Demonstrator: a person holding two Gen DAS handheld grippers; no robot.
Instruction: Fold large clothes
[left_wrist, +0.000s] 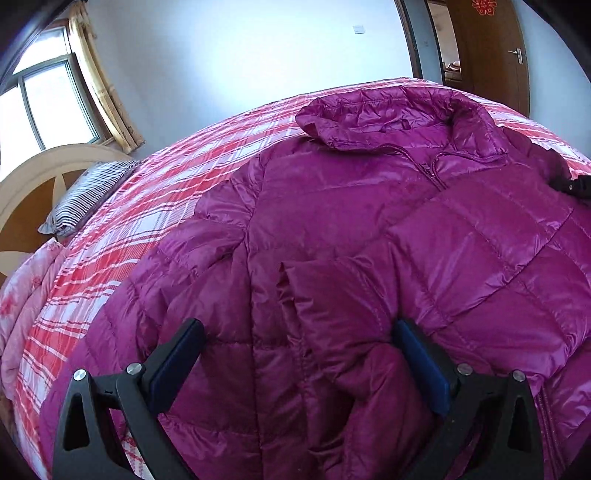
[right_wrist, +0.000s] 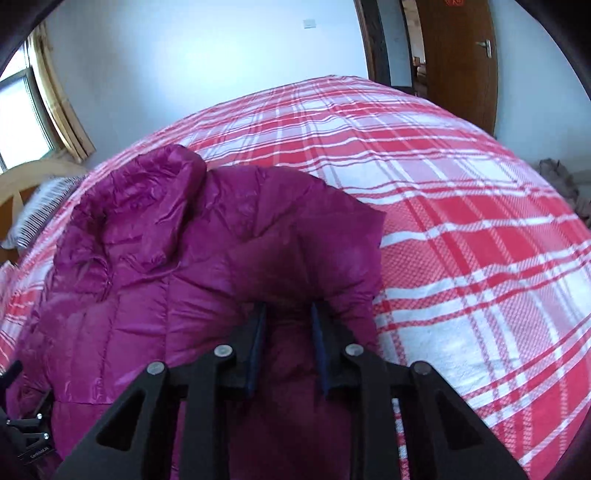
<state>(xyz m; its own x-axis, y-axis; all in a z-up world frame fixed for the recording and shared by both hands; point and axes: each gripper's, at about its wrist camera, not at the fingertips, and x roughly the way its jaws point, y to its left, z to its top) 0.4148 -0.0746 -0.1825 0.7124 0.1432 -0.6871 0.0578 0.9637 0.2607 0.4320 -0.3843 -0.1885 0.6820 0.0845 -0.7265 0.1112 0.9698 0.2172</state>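
A shiny purple puffer jacket (left_wrist: 332, 206) lies front-up on the red plaid bed sheet (left_wrist: 155, 206), collar toward the far side, zip partly closed. One sleeve (left_wrist: 332, 295) is folded across its chest. My left gripper (left_wrist: 299, 332) stands wide open low over the jacket, with that sleeve between its fingers (left_wrist: 184, 343) and no pad pressing on it. In the right wrist view my right gripper (right_wrist: 289, 314) is shut on a bunched fold at the right edge of the jacket (right_wrist: 155, 280), and the cloth tents up ahead of the pads. The right gripper's black tip (left_wrist: 574, 184) shows by the jacket's shoulder.
A striped pillow (left_wrist: 88, 195) and a pink floral quilt (left_wrist: 26, 295) lie by the cream headboard (left_wrist: 33, 173) at the left. Bare plaid sheet (right_wrist: 461, 229) spreads to the right of the jacket. A brown door (right_wrist: 458, 55) stands beyond the bed, and a window (left_wrist: 44, 99) at the left.
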